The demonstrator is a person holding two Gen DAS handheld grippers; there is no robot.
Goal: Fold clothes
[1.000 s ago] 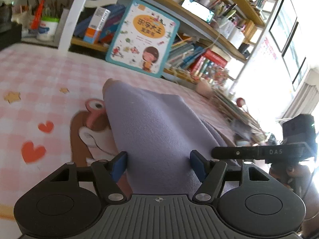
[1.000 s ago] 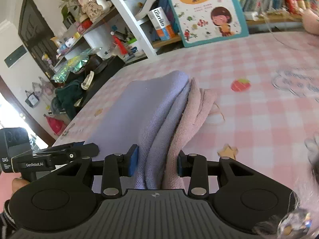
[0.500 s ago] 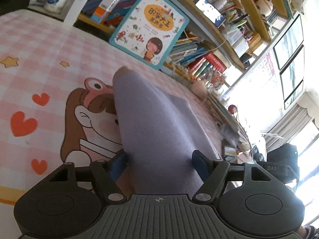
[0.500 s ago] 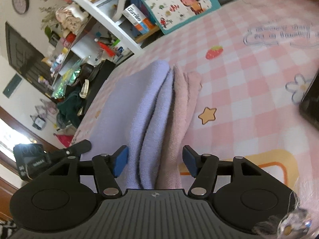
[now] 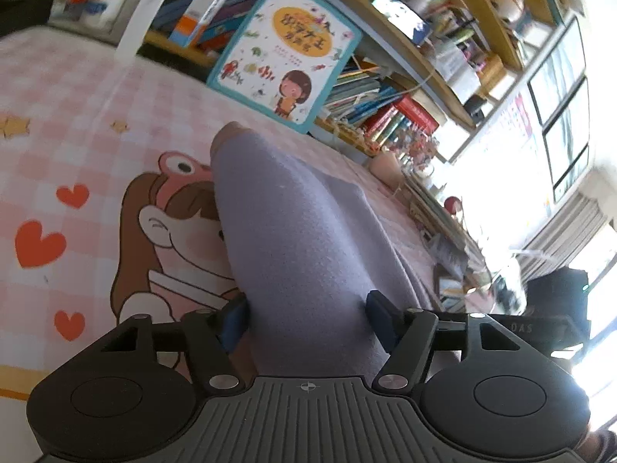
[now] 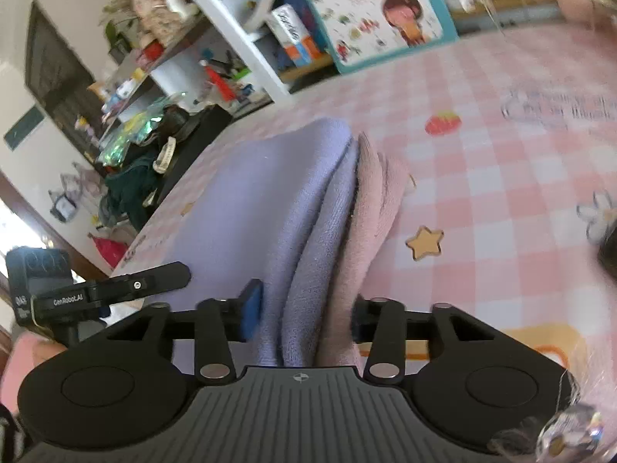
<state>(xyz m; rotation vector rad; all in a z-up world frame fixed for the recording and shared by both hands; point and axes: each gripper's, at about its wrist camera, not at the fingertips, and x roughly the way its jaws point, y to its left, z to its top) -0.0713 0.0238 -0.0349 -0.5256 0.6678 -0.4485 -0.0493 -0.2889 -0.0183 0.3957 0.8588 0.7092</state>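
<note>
A folded lilac garment [image 5: 300,239] lies on the pink checked tablecloth [image 5: 77,123], with a pink layer [image 6: 370,208] beside its lilac folds [image 6: 270,193] in the right wrist view. My left gripper [image 5: 306,318] is open, its blue-padded fingers [image 5: 380,318] standing wide on either side of the cloth's near end. My right gripper [image 6: 304,310] is open too, its fingers [image 6: 250,306] straddling the stacked lilac and pink edges. Each gripper shows at the edge of the other's view: the right one [image 5: 555,308] and the left one [image 6: 96,293].
A children's book [image 5: 285,54] leans against a crowded bookshelf [image 5: 405,88] at the table's far edge. A white shelf unit [image 6: 216,34] and clutter stand at the left in the right wrist view. A dark object [image 6: 609,250] lies at the right edge.
My right gripper's fingers have spread apart from around the cloth edges. Both cameras shifted and tilted; the garment stays on the table.
</note>
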